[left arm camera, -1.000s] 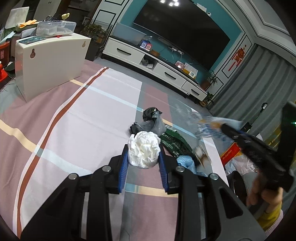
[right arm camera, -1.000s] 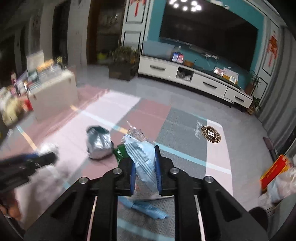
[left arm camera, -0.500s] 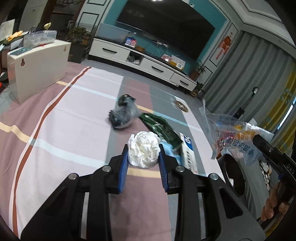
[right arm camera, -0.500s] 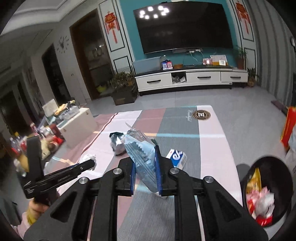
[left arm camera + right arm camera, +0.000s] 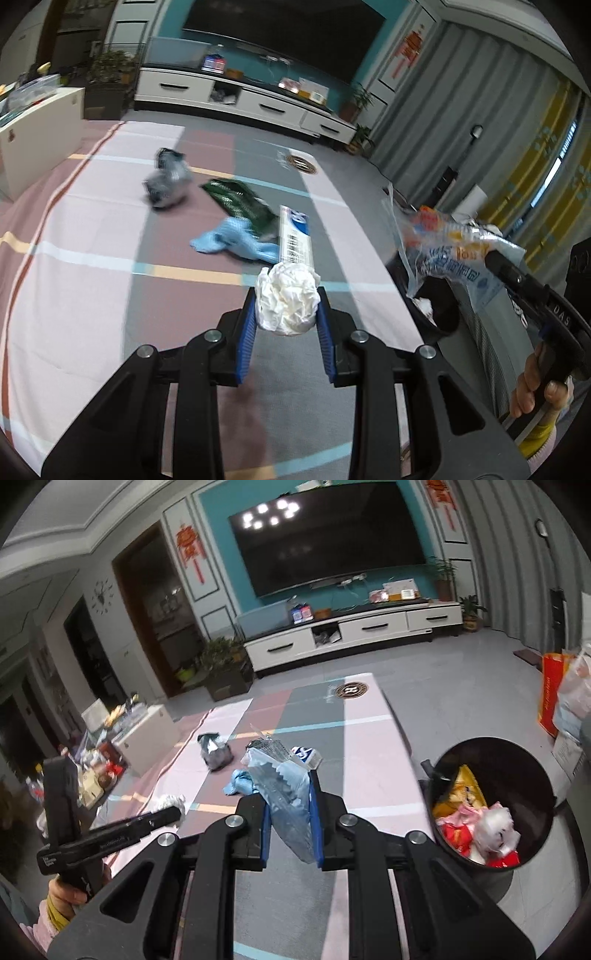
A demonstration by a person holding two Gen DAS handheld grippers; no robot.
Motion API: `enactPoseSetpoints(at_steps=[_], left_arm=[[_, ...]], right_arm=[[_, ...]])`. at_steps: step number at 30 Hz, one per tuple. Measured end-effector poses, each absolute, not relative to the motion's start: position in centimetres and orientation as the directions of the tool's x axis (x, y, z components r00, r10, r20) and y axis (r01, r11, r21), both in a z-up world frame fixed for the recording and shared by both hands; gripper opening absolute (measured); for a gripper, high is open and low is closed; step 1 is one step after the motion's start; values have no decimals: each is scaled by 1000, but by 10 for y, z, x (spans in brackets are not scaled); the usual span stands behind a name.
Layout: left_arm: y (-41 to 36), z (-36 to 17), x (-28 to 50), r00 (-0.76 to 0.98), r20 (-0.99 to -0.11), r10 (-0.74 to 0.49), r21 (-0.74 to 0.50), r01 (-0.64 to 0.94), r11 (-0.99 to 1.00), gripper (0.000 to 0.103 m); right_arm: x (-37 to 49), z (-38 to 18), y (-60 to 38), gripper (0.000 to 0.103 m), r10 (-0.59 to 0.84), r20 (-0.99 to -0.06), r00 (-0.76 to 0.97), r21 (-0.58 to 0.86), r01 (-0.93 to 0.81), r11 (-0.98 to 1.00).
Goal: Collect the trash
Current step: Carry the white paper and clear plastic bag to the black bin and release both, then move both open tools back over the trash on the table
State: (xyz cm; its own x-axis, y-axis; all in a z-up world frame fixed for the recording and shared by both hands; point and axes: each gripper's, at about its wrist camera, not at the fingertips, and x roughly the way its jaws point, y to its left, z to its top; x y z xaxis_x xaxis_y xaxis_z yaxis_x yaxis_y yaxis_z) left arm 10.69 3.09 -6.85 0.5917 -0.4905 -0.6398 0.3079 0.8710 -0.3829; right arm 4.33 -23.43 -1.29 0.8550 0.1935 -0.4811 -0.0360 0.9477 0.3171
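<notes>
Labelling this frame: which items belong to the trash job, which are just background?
Job: crumpled white paper in left gripper; blue snack bag in right gripper; trash bin; green wrapper; toothpaste box.
Background: TV; potted plant.

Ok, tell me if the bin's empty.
Not empty: the bin holds red, yellow and white wrappers, though it isn't full.

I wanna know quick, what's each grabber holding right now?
Left gripper: closed on a crumpled white paper ball.
Right gripper: closed on a light blue plastic wrapper.
</notes>
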Motion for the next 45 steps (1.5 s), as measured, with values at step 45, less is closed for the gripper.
enactPoseSetpoints(at_steps=[45], left_arm=[[-294,-92,150,345,-742,-575,-215,690,691,66]], right_arm=[[15,-99,-420,34,-71,-513,855,451,339,826]])
